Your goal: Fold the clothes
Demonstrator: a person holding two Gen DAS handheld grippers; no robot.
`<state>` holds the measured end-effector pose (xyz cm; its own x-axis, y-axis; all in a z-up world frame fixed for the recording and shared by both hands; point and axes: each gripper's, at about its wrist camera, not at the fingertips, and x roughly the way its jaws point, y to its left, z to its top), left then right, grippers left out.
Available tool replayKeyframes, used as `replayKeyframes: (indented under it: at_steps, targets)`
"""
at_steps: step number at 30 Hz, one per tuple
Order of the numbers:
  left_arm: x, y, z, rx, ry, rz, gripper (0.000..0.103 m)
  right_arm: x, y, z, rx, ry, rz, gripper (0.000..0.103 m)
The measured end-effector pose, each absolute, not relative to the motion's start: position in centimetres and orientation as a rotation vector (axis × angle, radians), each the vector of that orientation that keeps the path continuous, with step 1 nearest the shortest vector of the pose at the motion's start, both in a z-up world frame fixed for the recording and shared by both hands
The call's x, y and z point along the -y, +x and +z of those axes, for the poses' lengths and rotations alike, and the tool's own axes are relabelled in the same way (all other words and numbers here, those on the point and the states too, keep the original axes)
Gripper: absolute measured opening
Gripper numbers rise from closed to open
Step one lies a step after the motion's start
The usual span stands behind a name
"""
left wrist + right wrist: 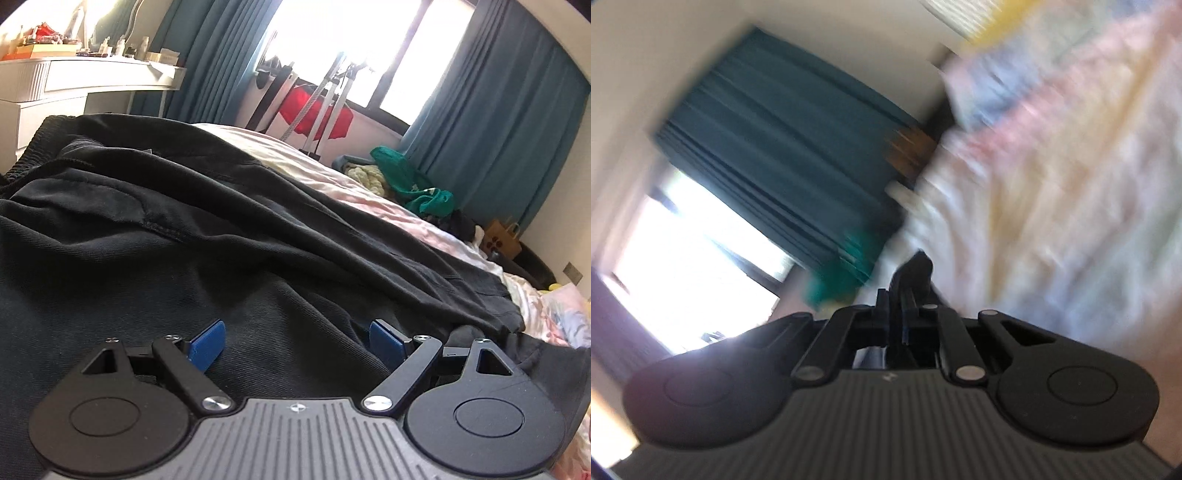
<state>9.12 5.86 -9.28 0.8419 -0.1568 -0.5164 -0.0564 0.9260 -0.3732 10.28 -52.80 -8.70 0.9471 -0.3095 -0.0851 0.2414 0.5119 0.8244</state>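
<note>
Okay, left wrist view: my left tool (295,345) sits jaws apart right over the black garment (229,236) on the bed (424,221), its folds running away up-left. Right wrist view, blurred: right tool (905,295) pinched together on a dark scrap, probably the garment's edge.

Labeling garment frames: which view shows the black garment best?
Left wrist view. The black garment fills it, sharp, spread in folds over the bed, with the left gripper open over it. The right wrist view is motion-blurred and shows only a dark scrap at the shut right gripper.
</note>
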Motion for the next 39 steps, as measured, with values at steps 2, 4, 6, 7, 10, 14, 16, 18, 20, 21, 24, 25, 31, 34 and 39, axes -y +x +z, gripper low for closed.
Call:
replayKeyframes:
  at_steps: [2,4,6,7,10,14,16,18,20,21,24,25,31,34,39]
  targets:
    - [-6.1,9.0,-9.1,-0.564,-0.400,-0.055,0.087,51.6,8.9,-6.9,0.139,0.826,-0.329,0.008]
    - [-6.2,8.9,-8.9,-0.561,-0.408,-0.054,0.087,51.6,8.1,-6.9,0.149,0.838,-0.373,0.008]
    - [-6.2,8.9,-8.8,-0.561,-0.413,-0.053,0.087,52.5,7.5,-8.4,0.059,0.905,-0.486,0.008]
    - [-6.2,8.9,-8.8,-0.561,-0.413,-0.052,0.087,53.1,7.2,-9.5,-0.004,0.949,-0.547,0.008]
    - [-6.2,9.0,-8.7,-0.565,-0.410,-0.050,0.087,55.4,6.1,-13.2,-0.137,1.136,-0.671,0.008]
    - [-6.2,9.2,-8.9,-0.580,-0.392,-0.044,0.087,56.0,4.7,-14.9,-0.152,1.244,-0.700,0.010]
    - [-6.2,9.2,-9.0,-0.590,-0.389,-0.040,0.087,55.6,4.4,-14.8,-0.147,1.250,-0.704,0.014]
    - [-6.2,9.3,-9.2,-0.599,-0.385,-0.033,0.087,54.9,4.4,-14.2,-0.160,1.230,-0.716,0.025]
    - [-6.1,9.3,-9.3,-0.604,-0.374,-0.026,0.087,54.3,4.6,-13.8,-0.181,1.222,-0.737,0.047]
    - [-6.1,9.3,-9.3,-0.605,-0.370,-0.026,0.087,53.5,4.6,-13.8,-0.189,1.229,-0.735,0.067]
    - [-6.1,9.2,-9.4,-0.607,-0.365,-0.029,0.087,51.9,5.0,-13.9,-0.236,1.249,-0.732,0.078]
    - [-6.1,9.2,-9.4,-0.608,-0.363,-0.031,0.087,51.7,5.5,-14.0,-0.266,1.250,-0.732,0.078]
    - [-6.3,9.1,-9.6,-0.616,-0.349,-0.024,0.087,50.4,11.3,-14.9,-0.558,1.128,-0.624,0.078]
    - [-6.3,9.0,-9.7,-0.618,-0.336,-0.018,0.087,50.5,12.1,-14.7,-0.527,1.060,-0.650,0.069]
    - [-6.1,9.3,-10.1,-0.629,-0.305,-0.007,0.087,51.3,12.3,-15.2,-0.464,1.069,-0.659,0.020]
